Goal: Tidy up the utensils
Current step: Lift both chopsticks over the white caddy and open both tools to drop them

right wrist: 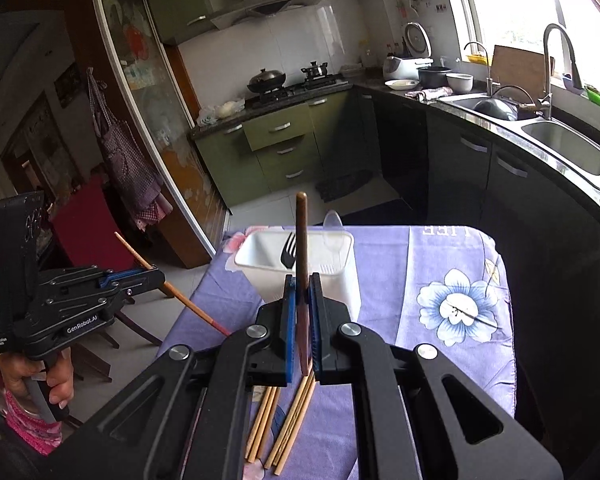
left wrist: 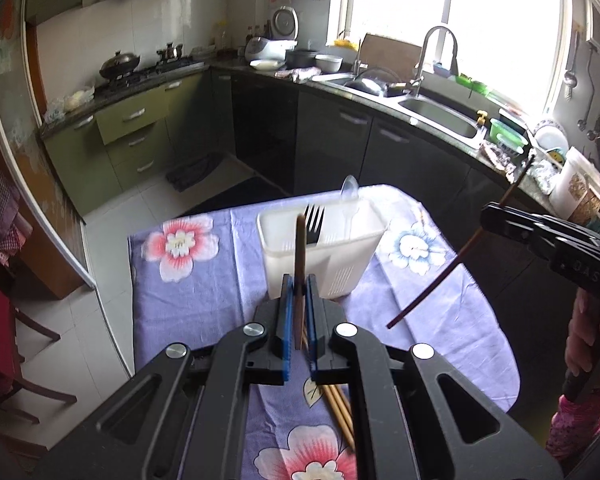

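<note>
My left gripper (left wrist: 298, 280) is shut on a light brown chopstick (left wrist: 300, 248), held above the table; the right wrist view shows it from the side (right wrist: 188, 304). My right gripper (right wrist: 302, 280) is shut on a darker brown chopstick (right wrist: 302, 240), which the left wrist view shows slanting (left wrist: 440, 280). Ahead of both stands a white slotted utensil holder (left wrist: 340, 268) with a black fork (left wrist: 314, 220) and a clear plastic spoon (left wrist: 350, 196) upright in it. Several loose bamboo chopsticks (right wrist: 284, 420) lie on the cloth below the grippers.
A purple floral cloth (left wrist: 204, 288) covers the small table, which ends just behind the holder. Beyond are dark cabinets, a double sink (left wrist: 440, 116) and a cluttered counter. A dark wooden chair (right wrist: 96, 236) stands left of the table. A hand (right wrist: 56, 380) grips the left gripper's handle.
</note>
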`<control>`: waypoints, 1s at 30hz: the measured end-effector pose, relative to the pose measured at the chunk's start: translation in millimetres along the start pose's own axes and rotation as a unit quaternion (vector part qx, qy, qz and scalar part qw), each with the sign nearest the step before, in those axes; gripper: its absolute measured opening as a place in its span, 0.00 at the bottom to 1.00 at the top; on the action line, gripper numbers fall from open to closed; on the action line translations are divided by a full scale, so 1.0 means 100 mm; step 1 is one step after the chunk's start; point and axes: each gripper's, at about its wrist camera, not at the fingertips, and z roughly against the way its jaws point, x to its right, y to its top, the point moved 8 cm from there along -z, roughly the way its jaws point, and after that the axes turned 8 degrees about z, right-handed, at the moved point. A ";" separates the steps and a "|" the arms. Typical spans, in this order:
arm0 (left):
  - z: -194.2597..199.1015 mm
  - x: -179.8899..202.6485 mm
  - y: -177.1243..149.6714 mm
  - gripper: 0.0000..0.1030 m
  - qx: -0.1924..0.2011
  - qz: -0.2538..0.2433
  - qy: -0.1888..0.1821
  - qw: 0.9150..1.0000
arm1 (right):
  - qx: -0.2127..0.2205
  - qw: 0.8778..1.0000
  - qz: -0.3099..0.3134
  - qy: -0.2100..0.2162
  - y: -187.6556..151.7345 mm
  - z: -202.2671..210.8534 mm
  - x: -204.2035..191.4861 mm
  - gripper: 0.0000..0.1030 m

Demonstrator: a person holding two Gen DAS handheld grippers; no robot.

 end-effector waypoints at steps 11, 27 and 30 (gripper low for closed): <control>0.46 0.25 0.88 0.06 0.098 -0.014 0.004 0.995 | 0.080 0.996 -0.032 -0.022 0.81 0.05 0.18 0.07; -0.84 -0.13 0.69 0.06 0.002 0.030 0.022 0.999 | 0.005 0.998 -0.017 -0.059 0.60 -0.86 0.43 0.07; -0.95 -0.15 0.60 0.06 -0.010 0.026 0.024 0.999 | -0.005 0.998 -0.012 -0.058 0.51 -0.96 0.42 0.09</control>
